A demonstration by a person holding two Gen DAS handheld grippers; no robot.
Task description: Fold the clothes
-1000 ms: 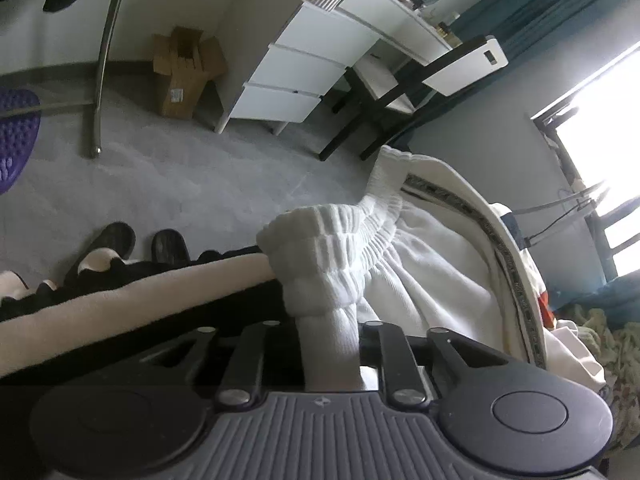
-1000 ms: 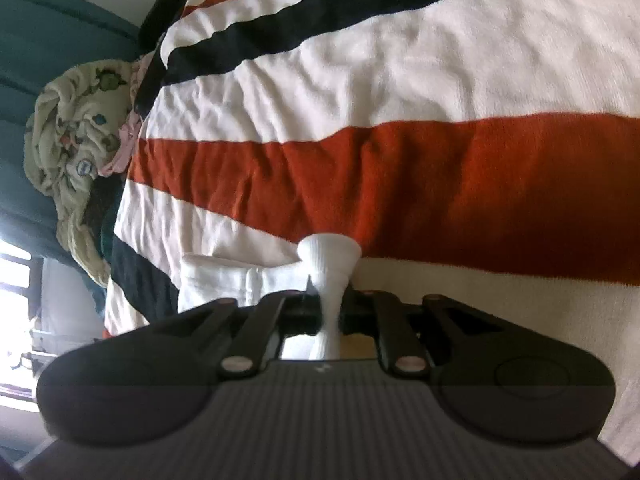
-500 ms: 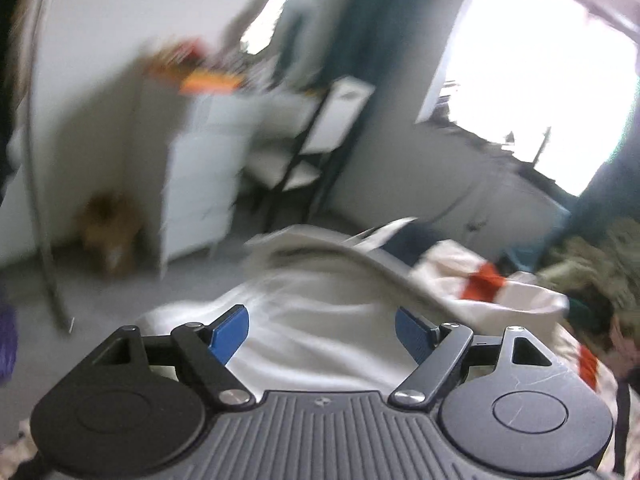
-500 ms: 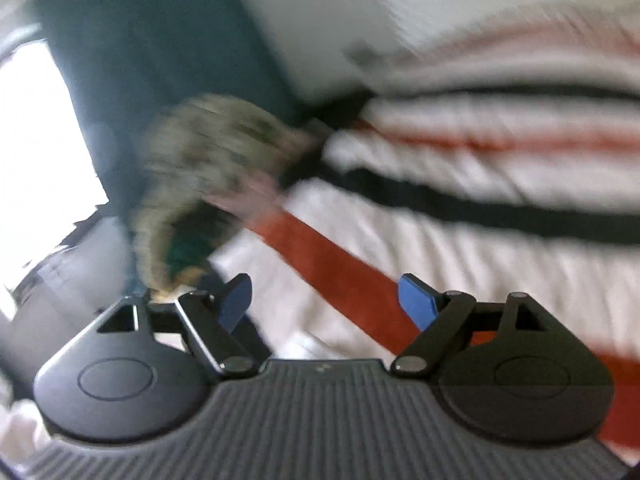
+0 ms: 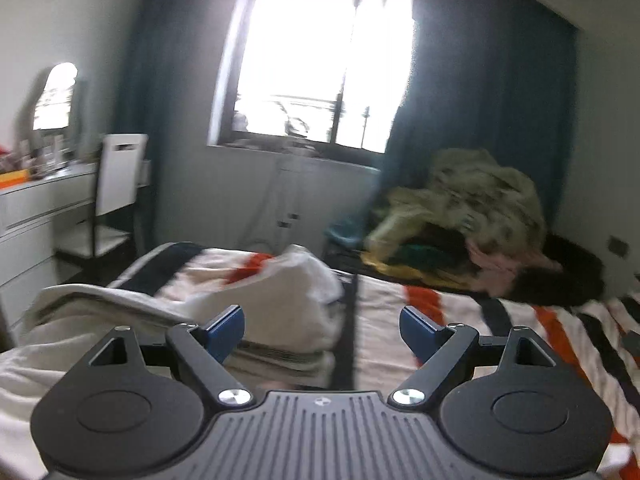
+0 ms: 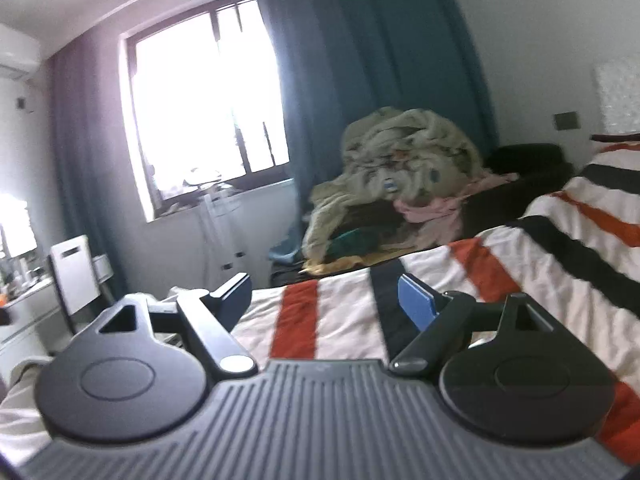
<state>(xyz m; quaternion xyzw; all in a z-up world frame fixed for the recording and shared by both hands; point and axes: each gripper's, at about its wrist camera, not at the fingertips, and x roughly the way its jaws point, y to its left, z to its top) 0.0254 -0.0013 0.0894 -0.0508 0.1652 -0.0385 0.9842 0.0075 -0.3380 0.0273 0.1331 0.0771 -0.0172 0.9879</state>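
A white garment (image 5: pixel 288 292) lies bunched on a cream garment (image 5: pixel 80 308) at the left end of the striped bedspread (image 5: pixel 460 320). My left gripper (image 5: pixel 322 324) hovers just above and in front of that heap; its jaws are opening and nothing is between the blue pads (image 5: pixel 224 326). In the right wrist view my right gripper (image 6: pixel 324 294) stands open and empty over the striped bedspread (image 6: pixel 340 308), pointing toward the window. A sliver of the white garment (image 6: pixel 180 292) peeks out behind its left finger.
A heap of unfolded clothes (image 5: pixel 472 208) sits at the far end of the bed, also seen as a clothes heap (image 6: pixel 400 168) below the blue curtain (image 6: pixel 380 60). A white dresser (image 5: pixel 32 208) and chair (image 5: pixel 120 176) stand at the left.
Both grippers let go of the white garment and opened wide. Both rose, rolled upright and swung to face the window; the garment now lies on the bed.
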